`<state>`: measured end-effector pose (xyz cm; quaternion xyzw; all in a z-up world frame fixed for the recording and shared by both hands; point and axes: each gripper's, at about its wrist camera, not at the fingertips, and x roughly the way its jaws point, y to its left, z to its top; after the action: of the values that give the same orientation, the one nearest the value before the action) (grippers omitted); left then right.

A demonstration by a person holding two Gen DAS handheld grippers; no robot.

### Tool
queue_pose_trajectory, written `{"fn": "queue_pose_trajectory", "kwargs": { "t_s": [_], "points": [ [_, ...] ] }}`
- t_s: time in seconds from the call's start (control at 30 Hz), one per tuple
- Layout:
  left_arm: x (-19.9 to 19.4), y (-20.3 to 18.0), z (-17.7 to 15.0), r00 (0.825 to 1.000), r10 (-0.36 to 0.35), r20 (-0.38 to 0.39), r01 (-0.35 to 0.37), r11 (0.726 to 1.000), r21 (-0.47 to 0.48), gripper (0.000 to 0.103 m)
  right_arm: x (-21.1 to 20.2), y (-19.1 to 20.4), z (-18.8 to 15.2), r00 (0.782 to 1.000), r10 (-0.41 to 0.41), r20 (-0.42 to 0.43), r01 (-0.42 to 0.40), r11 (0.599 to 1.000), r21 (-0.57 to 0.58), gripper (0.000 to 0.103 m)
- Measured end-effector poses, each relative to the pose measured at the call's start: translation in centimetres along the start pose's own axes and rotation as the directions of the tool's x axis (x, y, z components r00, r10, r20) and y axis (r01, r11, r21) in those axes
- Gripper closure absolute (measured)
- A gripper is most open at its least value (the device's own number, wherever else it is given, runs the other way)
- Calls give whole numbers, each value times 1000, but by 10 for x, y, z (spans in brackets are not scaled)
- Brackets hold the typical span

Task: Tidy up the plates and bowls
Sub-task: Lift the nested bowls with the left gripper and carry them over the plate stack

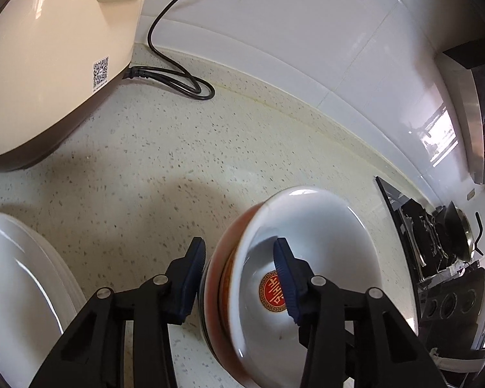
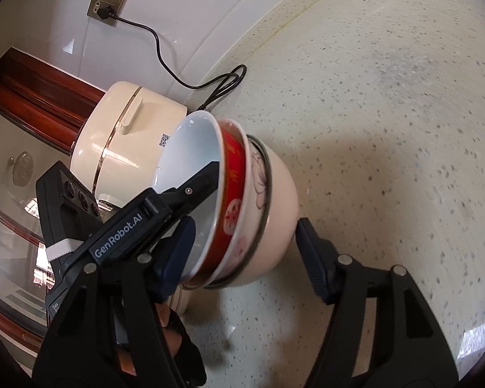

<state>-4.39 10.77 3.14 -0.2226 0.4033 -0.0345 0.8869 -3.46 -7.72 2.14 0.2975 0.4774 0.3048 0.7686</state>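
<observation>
Left tool pinches the glossy red-walled bowl's rim, while right tool straddles the nested stack, grip unclear.

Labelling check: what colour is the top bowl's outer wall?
Red with gold markings, on the top bowl; the right wrist view shows it best.

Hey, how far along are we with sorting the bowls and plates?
Three bowls are already nested into one bowl stack, and white plates sit piled beside it. The left gripper clamps its rim; the right gripper straddles it. Probably left: setting the stack down tidily.
</observation>
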Motion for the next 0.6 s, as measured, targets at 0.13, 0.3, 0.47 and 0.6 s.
{"fn": "queue_pose_trajectory", "kwargs": {
  "t_s": [0.13,0.3,0.47,0.6],
  "points": [
    [-7,-5,-4,1000,-9,6,9,1000,4,59,-8,1,-4,1000,-5,11,5,1000,4,35],
    [-18,-11,-3,999,-17,27,17,1000,12,59,-18,8,-5,1000,-1,26,1,1000,-6,35],
    [-40,-11,-4,998,-25,58,24,1000,19,59,-28,21,-10,999,10,39,-9,1000,-27,35],
    [-56,-9,-4,996,-25,87,23,999,22,58,-33,35,-15,999,24,44,-22,999,-45,35]
  ]
}}
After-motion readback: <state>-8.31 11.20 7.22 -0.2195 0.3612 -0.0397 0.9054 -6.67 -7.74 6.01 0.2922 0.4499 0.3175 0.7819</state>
